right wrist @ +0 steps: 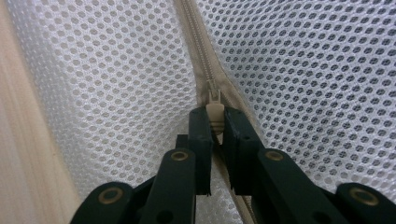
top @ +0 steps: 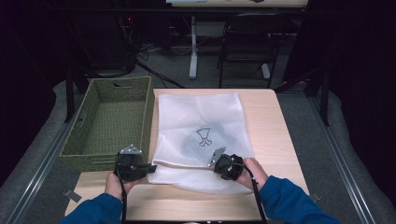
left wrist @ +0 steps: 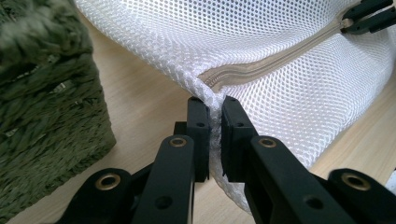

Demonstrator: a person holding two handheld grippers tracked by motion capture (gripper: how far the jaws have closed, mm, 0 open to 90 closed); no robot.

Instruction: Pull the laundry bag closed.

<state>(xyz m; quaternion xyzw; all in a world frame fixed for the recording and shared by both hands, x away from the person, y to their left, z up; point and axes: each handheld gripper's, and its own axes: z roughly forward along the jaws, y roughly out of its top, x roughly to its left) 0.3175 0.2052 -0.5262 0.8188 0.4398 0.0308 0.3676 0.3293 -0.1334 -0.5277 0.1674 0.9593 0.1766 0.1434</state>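
A white mesh laundry bag (top: 201, 126) lies flat on the wooden table (top: 275, 130), with a beige zipper (left wrist: 261, 67) along its near edge. My left gripper (top: 150, 167) is shut on the bag's near left corner (left wrist: 210, 100), the mesh pinched between its jaws. My right gripper (top: 215, 164) is shut on the beige zipper pull (right wrist: 214, 109), partway along the zipper toward the right. In the left gripper view the right gripper's jaw tips (left wrist: 369, 16) show at the top right, on the zipper line.
A green woven basket (top: 109, 121) stands empty at the table's left, close beside the left gripper. Beyond the table are a folding chair (top: 247, 42) and a desk leg (top: 193, 46) on the floor.
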